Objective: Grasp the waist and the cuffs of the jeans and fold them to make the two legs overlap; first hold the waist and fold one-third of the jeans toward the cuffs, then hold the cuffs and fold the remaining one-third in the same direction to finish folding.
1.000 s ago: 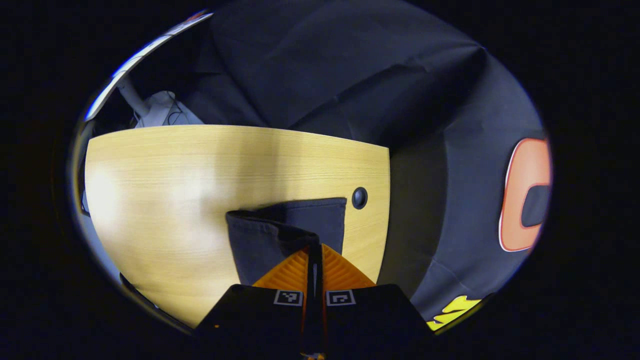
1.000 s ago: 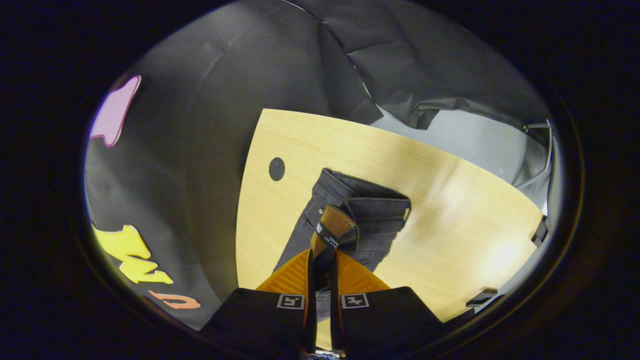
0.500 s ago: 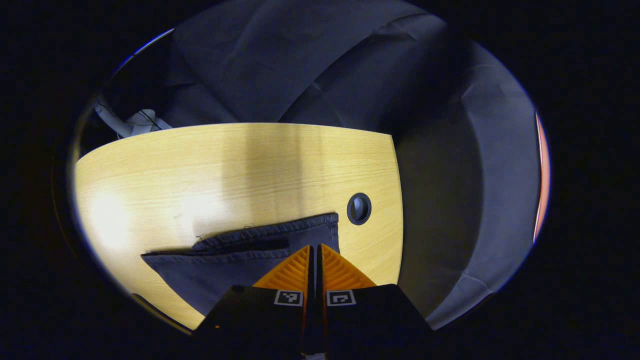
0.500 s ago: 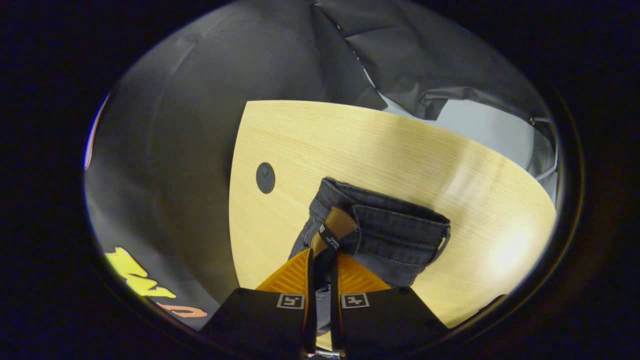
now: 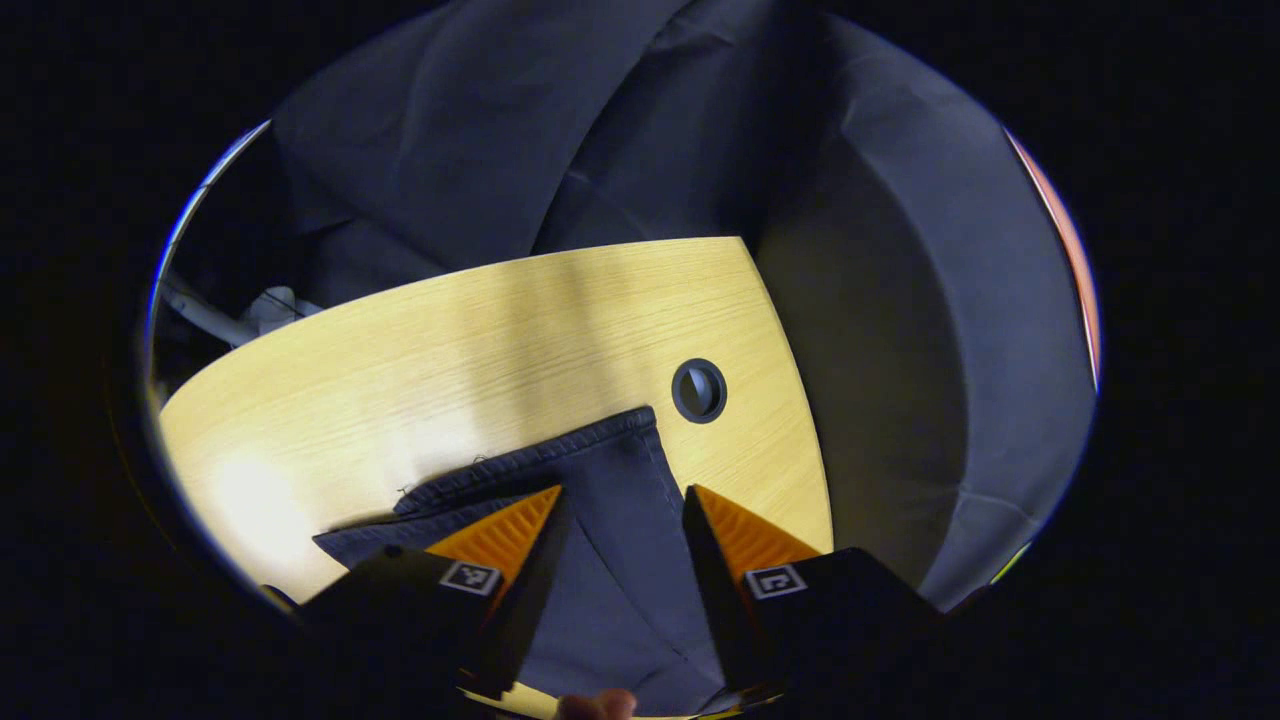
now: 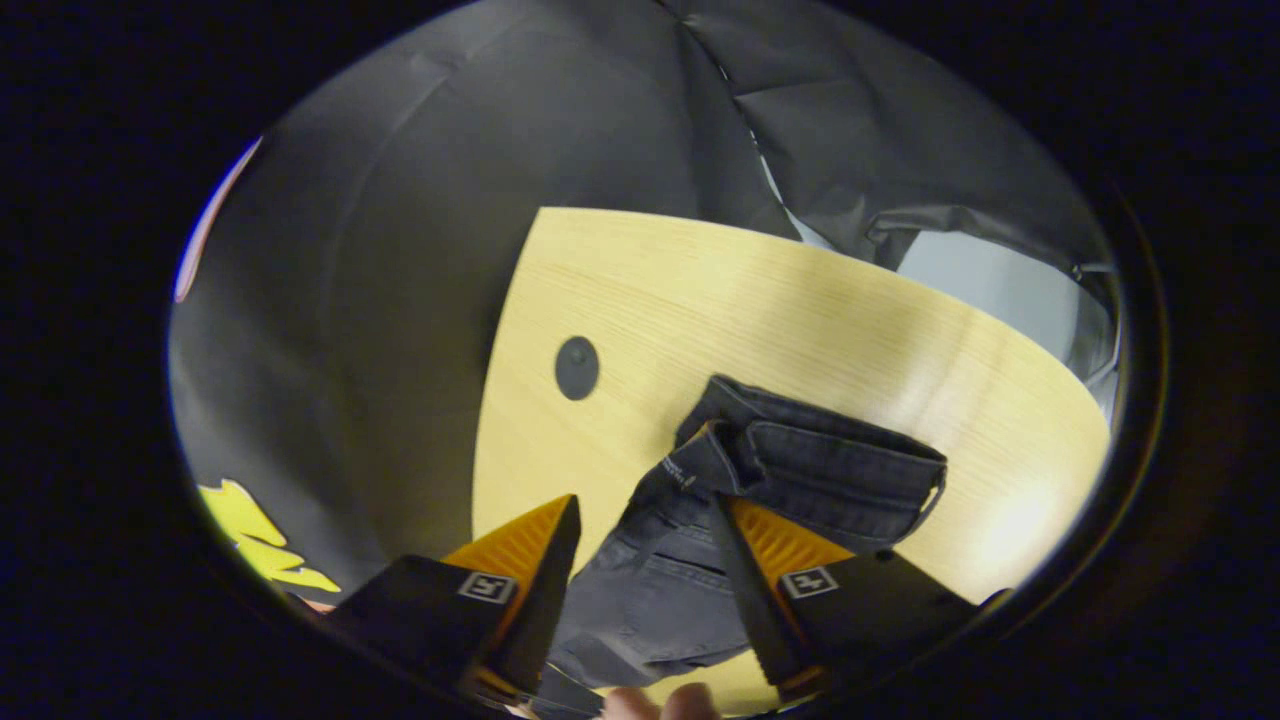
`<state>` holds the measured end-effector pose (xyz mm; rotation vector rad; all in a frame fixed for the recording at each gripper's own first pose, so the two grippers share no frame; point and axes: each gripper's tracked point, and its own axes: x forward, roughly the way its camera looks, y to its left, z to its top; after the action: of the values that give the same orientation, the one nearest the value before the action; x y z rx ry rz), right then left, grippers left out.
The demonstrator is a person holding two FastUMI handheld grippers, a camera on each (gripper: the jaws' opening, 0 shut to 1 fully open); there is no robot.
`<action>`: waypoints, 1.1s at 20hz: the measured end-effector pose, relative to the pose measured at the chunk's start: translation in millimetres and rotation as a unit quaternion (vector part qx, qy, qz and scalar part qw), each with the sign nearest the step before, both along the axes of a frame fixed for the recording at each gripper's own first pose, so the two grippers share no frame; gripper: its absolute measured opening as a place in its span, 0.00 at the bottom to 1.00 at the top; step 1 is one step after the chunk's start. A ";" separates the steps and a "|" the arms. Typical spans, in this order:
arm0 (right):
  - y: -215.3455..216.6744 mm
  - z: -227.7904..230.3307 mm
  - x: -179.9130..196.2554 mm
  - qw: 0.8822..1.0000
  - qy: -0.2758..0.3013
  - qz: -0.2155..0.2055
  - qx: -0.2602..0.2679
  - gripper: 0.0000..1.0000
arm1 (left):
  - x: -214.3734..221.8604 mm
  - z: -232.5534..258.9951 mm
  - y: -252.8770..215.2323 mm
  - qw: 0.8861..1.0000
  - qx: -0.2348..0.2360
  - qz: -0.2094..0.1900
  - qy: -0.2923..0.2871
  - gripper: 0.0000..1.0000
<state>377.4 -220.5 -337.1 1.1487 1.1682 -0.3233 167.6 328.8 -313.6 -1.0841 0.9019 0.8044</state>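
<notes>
Dark grey jeans lie on a light wooden table. In the left gripper view the hemmed cuffs rest flat near the table's right edge, with one leg over the other. My left gripper hovers open just above that cloth, nothing between its fingers. In the right gripper view the waist lies bunched, its band partly turned over with a small label tab beside it. My right gripper stands open over the seat of the jeans, fingers apart on either side.
A round dark cable hole sits in the table just beyond the cuffs, also seen as the hole left of the waist. Black cloth walls rise past the table's edges. A fingertip shows at the bottom edge.
Both grippers went from shut on the jeans to open, letting go of the cuffs and the waist. The jeans have dropped onto the table and both grippers tilted slightly.
</notes>
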 end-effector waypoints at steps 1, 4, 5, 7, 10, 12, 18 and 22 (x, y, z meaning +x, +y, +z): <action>-3.7 1.1 -5.2 1.000 0.000 0.017 -0.025 0.88 | -1.3 3.3 -4.0 1.000 0.003 -0.008 -0.004 0.80; -5.5 21.9 -22.2 0.992 -0.035 0.084 -0.087 0.84 | -14.5 27.7 -10.8 0.998 0.033 -0.052 -0.016 0.94; -6.0 28.5 -30.3 0.987 -0.053 0.103 -0.113 0.84 | -21.2 38.1 -12.6 0.995 0.054 -0.076 -0.019 0.82; -11.7 48.6 -51.0 0.971 -0.089 0.143 -0.168 0.93 | -33.7 62.3 -17.8 0.986 0.105 -0.126 -0.038 0.81; -19.7 75.3 -90.5 0.935 -0.139 0.197 -0.259 0.93 | -51.2 102.1 -35.2 0.960 0.186 -0.193 -0.083 0.81; -22.2 88.1 -120.3 0.910 -0.165 0.224 -0.308 0.93 | -63.8 125.1 -54.2 0.936 0.237 -0.237 -0.106 0.82; -8.7 110.3 -198.9 0.893 -0.219 0.222 -0.324 0.93 | -83.9 135.8 -121.2 0.876 0.335 -0.310 -0.155 0.84; -12.1 82.5 -215.7 0.917 -0.211 0.174 -0.291 0.86 | -108.3 144.2 -167.4 0.848 0.372 -0.342 -0.159 0.91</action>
<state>161.7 -232.6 -254.6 0.4402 0.7892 -0.1201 59.3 161.4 -169.3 -0.1504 0.5374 0.2905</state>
